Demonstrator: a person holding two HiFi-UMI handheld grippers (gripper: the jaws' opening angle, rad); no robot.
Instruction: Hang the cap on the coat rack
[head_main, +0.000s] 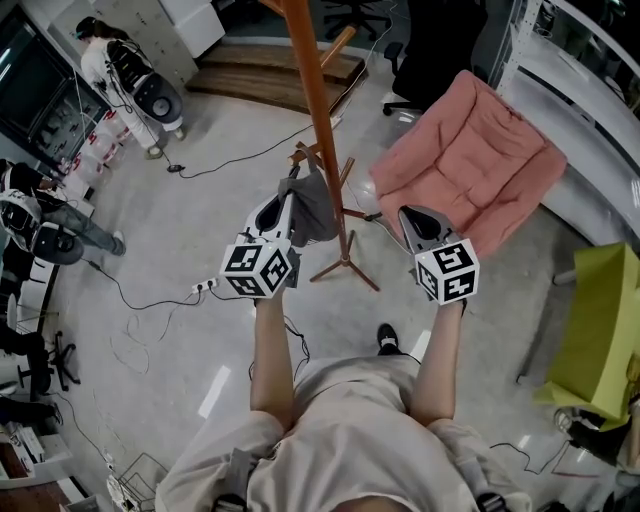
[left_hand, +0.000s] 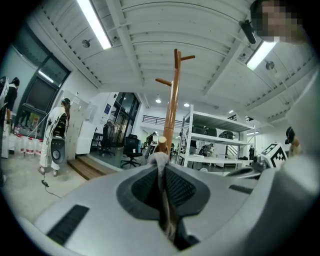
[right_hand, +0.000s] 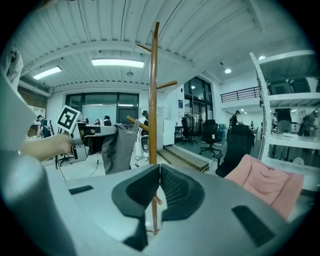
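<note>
Closest to the head camera are the person's forearms (head_main: 272, 345), both raised towards the wooden coat rack (head_main: 322, 130) that stands on the floor ahead. The left gripper (head_main: 288, 212) has its fingers (left_hand: 145, 190) clenched on a fold of the grey cap (head_main: 313, 205), which hangs limp from them right beside the rack's pole. Gripping it by the edge leaves the rest of the cap free to drape over a hook. A lower peg (left_hand: 161, 143) shows just past the pinched cloth, so the cap appears to be lined up with it, though contact is hard to confirm from this angle. The right gripper (head_main: 415, 222) hovers to the other side of the pole, its fingers (right_hand: 142, 192) pressed together on nothing, probably kept clear as a spare.
</note>
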